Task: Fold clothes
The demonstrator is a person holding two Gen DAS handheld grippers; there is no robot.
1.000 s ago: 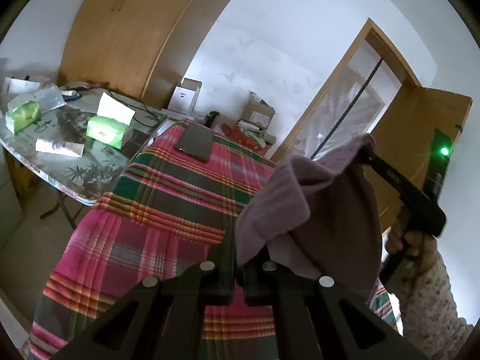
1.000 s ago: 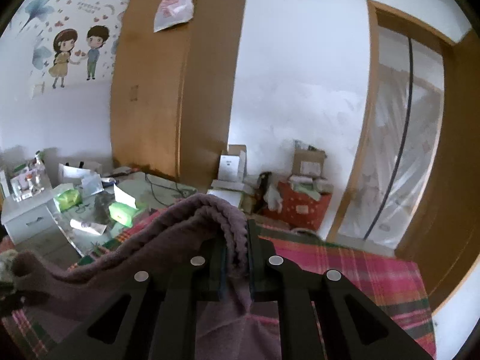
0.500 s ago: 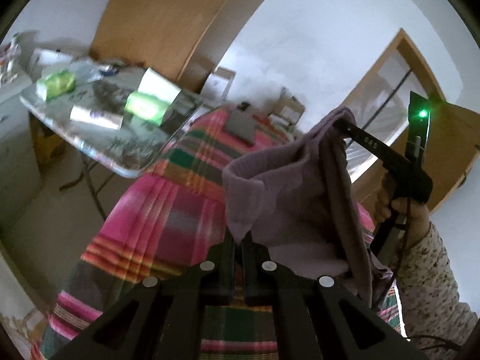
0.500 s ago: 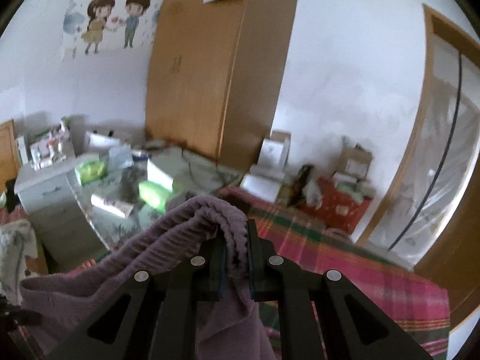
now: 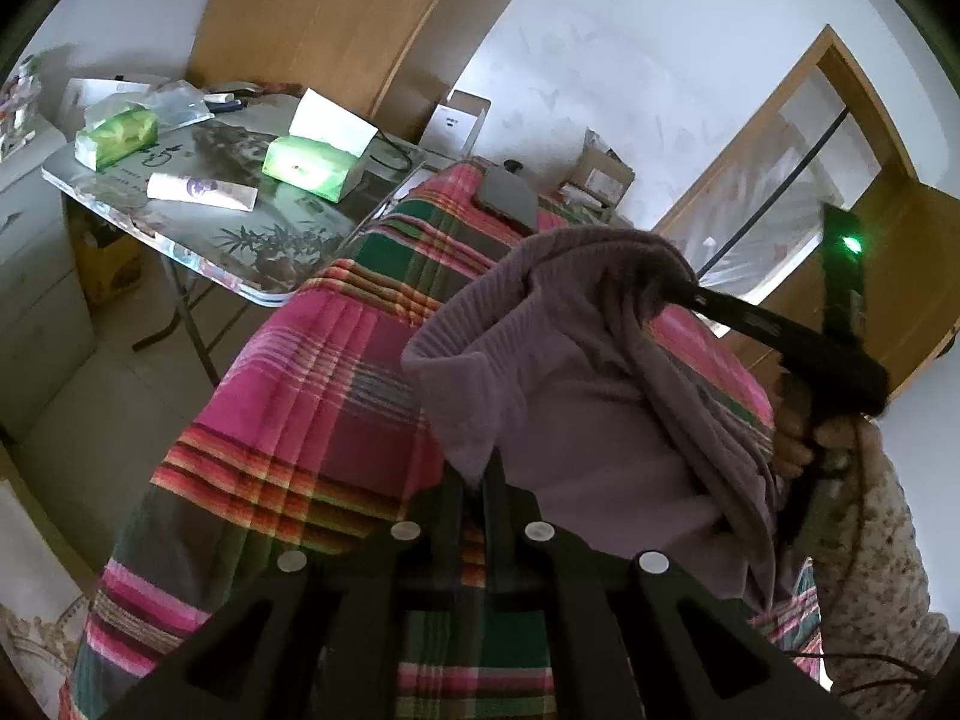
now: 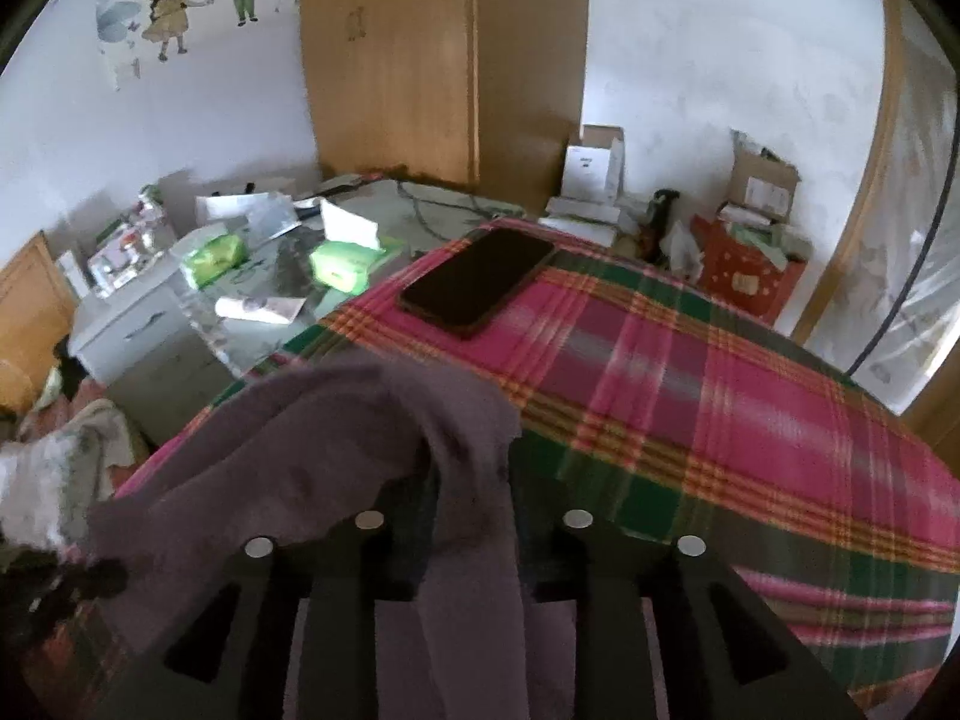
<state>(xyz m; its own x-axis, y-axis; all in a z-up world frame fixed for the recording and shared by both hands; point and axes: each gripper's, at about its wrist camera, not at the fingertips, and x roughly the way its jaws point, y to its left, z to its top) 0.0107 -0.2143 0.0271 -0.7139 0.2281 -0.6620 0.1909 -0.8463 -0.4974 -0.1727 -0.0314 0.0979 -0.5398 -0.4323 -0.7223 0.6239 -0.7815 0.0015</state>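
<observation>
A purple knit garment (image 5: pixel 600 420) hangs above the plaid bedspread (image 5: pixel 336 396), held up between the two grippers. My left gripper (image 5: pixel 475 483) is shut on one lower edge of it. In the left wrist view my right gripper (image 5: pixel 690 297) reaches in from the right, held by a hand (image 5: pixel 798 438), with the garment's top draped over its tip. In the right wrist view my right gripper (image 6: pixel 474 480) has its fingers apart, and the garment (image 6: pixel 336 438) lies loose between them and over the left finger.
A dark phone (image 6: pixel 477 282) lies near the far corner of the bed. Left of the bed, a glass table (image 5: pixel 198 246) carries green tissue packs (image 5: pixel 312 165) and a tube. White drawers (image 6: pixel 144 324), a wooden wardrobe (image 6: pixel 444 60) and boxes line the walls.
Both grippers have dropped toward the bed with the garment. The right gripper's fingers have spread apart, and its view has tilted down onto the bedspread and phone.
</observation>
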